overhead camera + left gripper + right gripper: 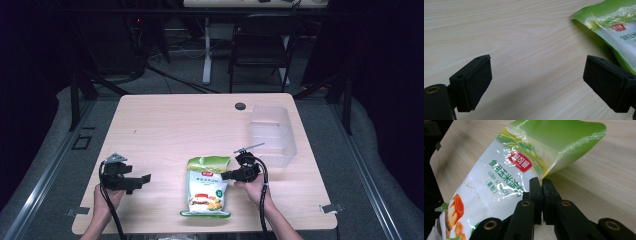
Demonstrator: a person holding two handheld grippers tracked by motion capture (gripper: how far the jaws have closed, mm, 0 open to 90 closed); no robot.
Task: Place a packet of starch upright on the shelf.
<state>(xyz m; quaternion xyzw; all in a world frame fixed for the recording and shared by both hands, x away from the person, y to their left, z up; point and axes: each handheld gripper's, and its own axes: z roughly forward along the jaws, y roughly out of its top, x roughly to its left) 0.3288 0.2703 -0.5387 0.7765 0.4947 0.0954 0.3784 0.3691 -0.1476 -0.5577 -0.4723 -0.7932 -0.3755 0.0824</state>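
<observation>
Your right gripper is pinching only the side edge of the corn starch bag lying near the worktop's near edge, so it is risking slipping free while your left gripper is waiting spread wide beside it

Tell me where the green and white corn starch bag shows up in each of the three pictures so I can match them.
High view: corn starch bag lies flat at bottom centre, beside the right gripper.
Left gripper view: its green corner sits at upper right.
Right gripper view: it spans left to top centre, edge pinched between the jaws.
Shared landmark: the red logo.
</observation>
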